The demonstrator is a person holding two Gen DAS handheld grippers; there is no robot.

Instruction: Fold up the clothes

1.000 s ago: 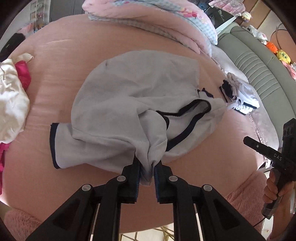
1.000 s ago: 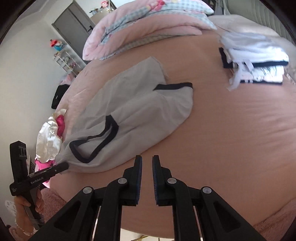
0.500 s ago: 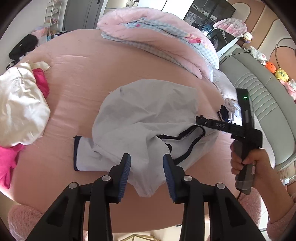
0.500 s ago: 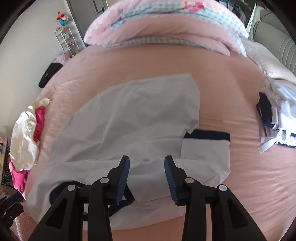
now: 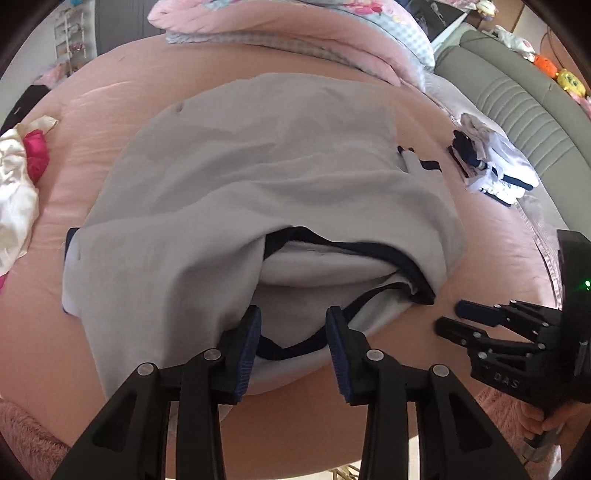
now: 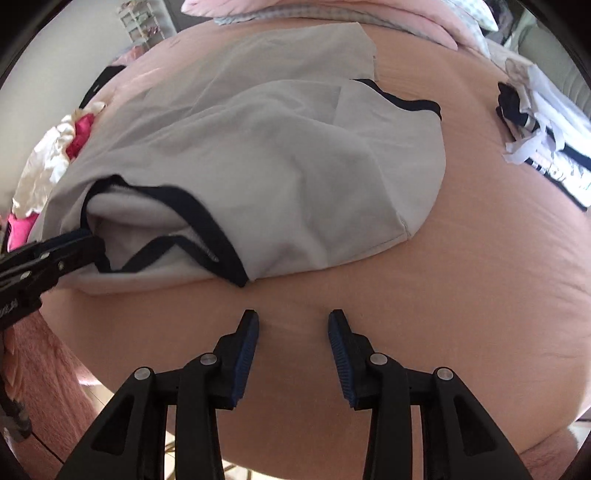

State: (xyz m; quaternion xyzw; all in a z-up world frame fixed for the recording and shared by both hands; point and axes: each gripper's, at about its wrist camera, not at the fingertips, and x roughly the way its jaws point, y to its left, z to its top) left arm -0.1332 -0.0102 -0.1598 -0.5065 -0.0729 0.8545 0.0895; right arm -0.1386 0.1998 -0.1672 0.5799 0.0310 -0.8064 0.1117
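Observation:
A grey T-shirt (image 5: 258, 184) with dark navy trim lies crumpled on the pink bed (image 5: 110, 92); its navy-edged collar faces the near edge. It also shows in the right wrist view (image 6: 295, 177). My left gripper (image 5: 293, 332) is open and empty, its fingers straddling the shirt's near edge at the collar. My right gripper (image 6: 293, 332) is open and empty over bare sheet, just short of the collar. It appears at the right of the left wrist view (image 5: 480, 325). The left gripper shows at the left edge of the right wrist view (image 6: 55, 251).
A pile of white and pink clothes (image 5: 18, 192) lies at the bed's left. Folded white and navy clothes (image 5: 491, 173) lie at the right by a grey padded headboard (image 5: 517, 92). A pink quilt (image 5: 295, 26) is bunched at the far side.
My left gripper let go of the shirt and opened, then came down close to the collar. My right gripper opened and pulled back from over the shirt to the bare sheet beside it.

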